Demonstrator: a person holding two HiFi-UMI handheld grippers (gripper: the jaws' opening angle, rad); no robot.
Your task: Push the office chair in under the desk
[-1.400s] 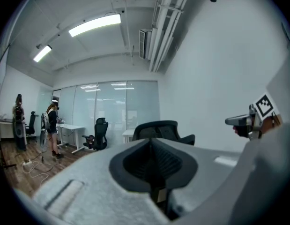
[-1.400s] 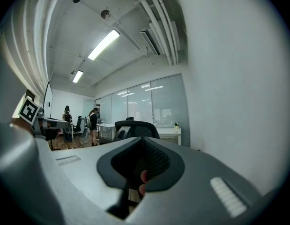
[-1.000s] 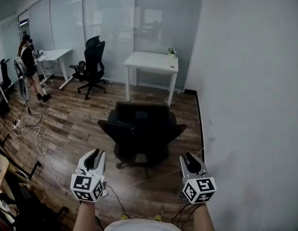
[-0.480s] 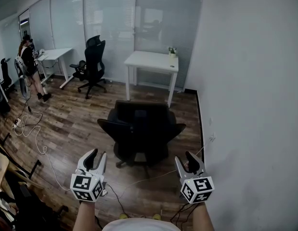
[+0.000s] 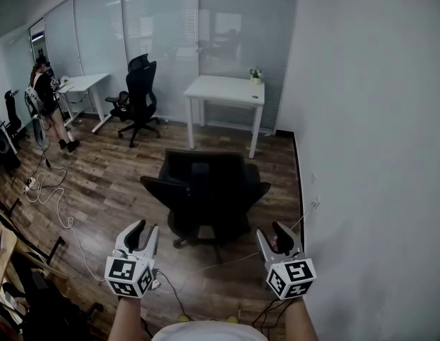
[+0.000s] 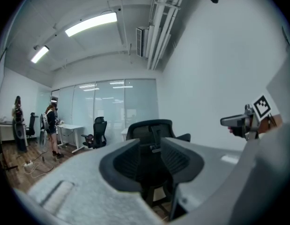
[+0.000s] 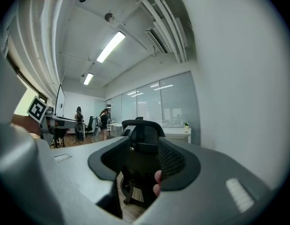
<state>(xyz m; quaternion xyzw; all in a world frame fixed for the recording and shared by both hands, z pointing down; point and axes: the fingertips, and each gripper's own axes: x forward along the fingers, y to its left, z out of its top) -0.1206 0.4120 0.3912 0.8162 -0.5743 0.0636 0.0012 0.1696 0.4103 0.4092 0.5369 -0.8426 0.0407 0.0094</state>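
A black office chair (image 5: 205, 190) stands on the wood floor with its back toward me, some way short of the white desk (image 5: 227, 89) by the glass wall. My left gripper (image 5: 143, 229) and right gripper (image 5: 271, 231) hover side by side in front of the chair, a little apart from it. Both are open, with nothing between their fingers. In the left gripper view the chair (image 6: 152, 130) shows through the gap of that gripper (image 6: 151, 161). Through the right gripper (image 7: 140, 165) the chair (image 7: 142, 135) shows the same way.
A small potted plant (image 5: 256, 74) sits on the desk. A second black chair (image 5: 138, 91) and another white desk (image 5: 81, 82) stand at the back left, with a person (image 5: 47, 101) beside them. Cables (image 5: 49, 197) trail over the floor on the left. A white wall (image 5: 376, 155) runs along the right.
Both grippers' jaws have spread wider. The right gripper has drifted slightly left. The chair has not moved.
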